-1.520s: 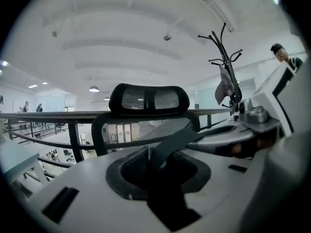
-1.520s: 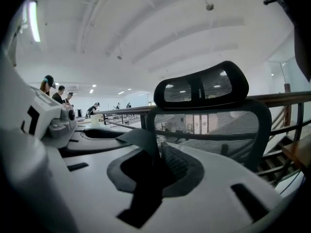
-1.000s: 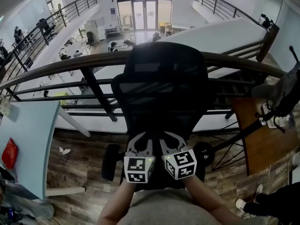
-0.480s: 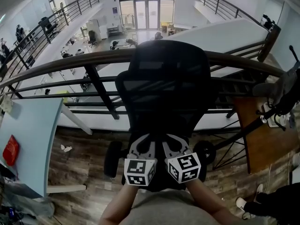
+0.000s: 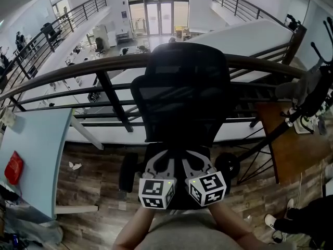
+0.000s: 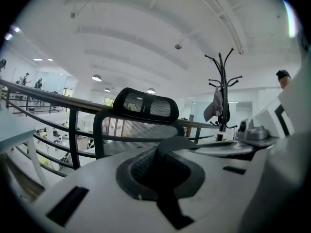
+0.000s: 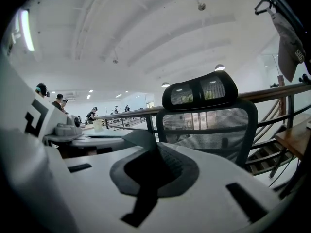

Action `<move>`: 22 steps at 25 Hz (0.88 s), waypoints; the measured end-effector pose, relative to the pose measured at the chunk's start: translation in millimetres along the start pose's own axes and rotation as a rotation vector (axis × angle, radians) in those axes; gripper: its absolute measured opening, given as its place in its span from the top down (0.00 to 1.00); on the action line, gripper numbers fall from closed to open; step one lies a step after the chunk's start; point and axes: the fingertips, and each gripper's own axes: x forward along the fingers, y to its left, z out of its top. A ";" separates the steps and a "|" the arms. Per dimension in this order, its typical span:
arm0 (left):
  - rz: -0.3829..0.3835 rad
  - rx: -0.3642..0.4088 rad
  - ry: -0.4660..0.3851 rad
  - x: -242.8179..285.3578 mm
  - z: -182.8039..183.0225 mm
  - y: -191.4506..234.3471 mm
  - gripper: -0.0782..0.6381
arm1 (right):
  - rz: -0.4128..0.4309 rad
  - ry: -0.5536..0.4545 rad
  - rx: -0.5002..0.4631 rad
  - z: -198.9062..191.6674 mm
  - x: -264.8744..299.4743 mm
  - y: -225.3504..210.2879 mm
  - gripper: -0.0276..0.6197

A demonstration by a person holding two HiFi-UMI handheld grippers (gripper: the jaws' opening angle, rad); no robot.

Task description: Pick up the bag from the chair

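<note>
two grippers just beside each other. left gripper (image 5: 164,157): jaws shut together. right gripper (image 5: 187,157): jaws have just been closing, now together; nothing discernible between either pair. black mesh chair (image 5: 182,87) directly ahead, its dark seat beneath the jaws. bag not distinguishable there.

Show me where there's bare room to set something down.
Bare: the blue table between the red item and the railing; the wooden table, near end; the plank floor beside it. Crowded: the chair seat, under the left tongs and right tongs.
</note>
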 end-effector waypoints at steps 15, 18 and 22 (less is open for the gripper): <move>-0.040 -0.012 -0.015 -70.8 0.6 -28.1 0.88 | -0.018 -0.022 0.008 -5.7 -62.7 54.9 0.95; -0.049 -0.012 -0.018 -92.1 -0.8 -36.8 0.88 | -0.020 -0.029 0.010 -6.5 -79.1 68.0 0.95; -0.056 -0.021 -0.024 -123.6 -5.0 -48.7 0.88 | -0.019 -0.035 0.010 -10.6 -103.1 88.3 0.95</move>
